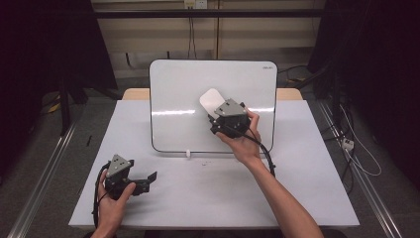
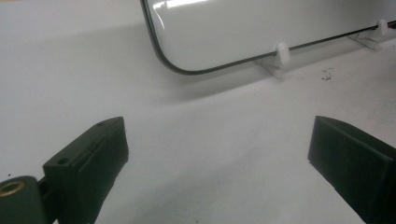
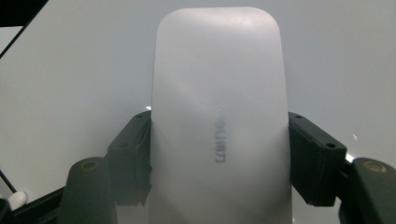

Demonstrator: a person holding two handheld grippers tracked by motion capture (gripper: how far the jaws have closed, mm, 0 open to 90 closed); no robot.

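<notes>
A white board (image 1: 178, 89) with a dark rim stands tilted on small white feet at the back middle of the table. My right gripper (image 1: 216, 110) is shut on a white rounded eraser (image 1: 210, 100), held flat against the board's face right of centre. In the right gripper view the eraser (image 3: 219, 116) sits between both black jaws, faint lettering on its back. My left gripper (image 1: 148, 179) rests on the table at the front left, held by a hand, jaws wide apart with nothing between them; in its own view the fingertips (image 2: 105, 140) frame bare table below the board's lower corner (image 2: 173, 65).
The white table (image 1: 208, 193) has a few dark specks (image 1: 204, 162) in front of the board's foot (image 1: 188, 154). Cables hang off the table's right side (image 1: 354, 148). Dark curtains and metal rails flank the table.
</notes>
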